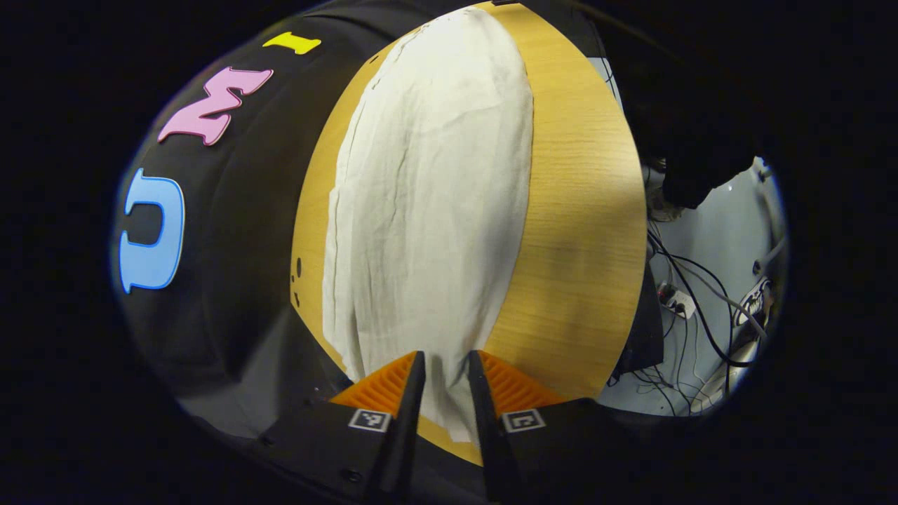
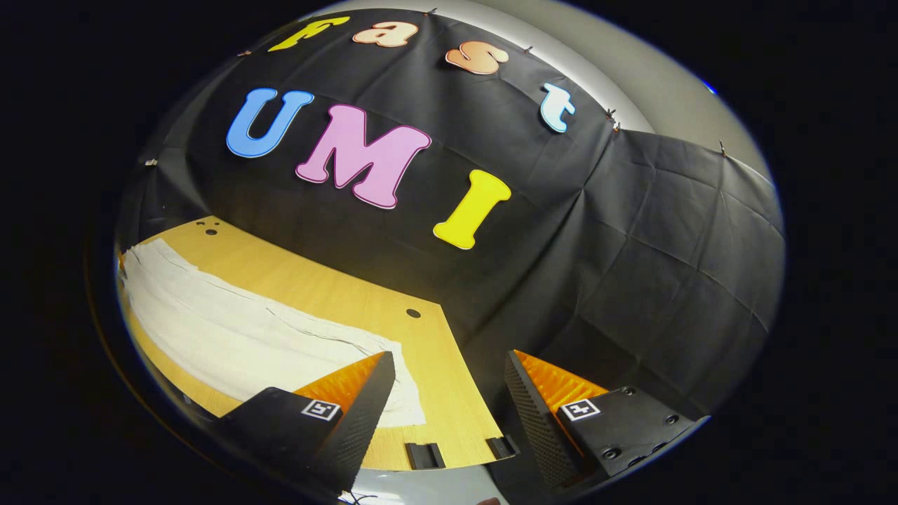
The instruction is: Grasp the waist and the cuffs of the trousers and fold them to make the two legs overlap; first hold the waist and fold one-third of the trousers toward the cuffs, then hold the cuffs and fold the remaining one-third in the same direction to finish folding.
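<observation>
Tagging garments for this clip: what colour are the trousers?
Plain off-white trousers, no pattern; clearest in the left gripper view.

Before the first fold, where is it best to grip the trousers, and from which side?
Probably the near end of the trousers, where the left gripper already straddles the cloth. Come from that short end, low along the table: the cloth lies flat and long, so only an end edge gives the fingers a hold.
</observation>
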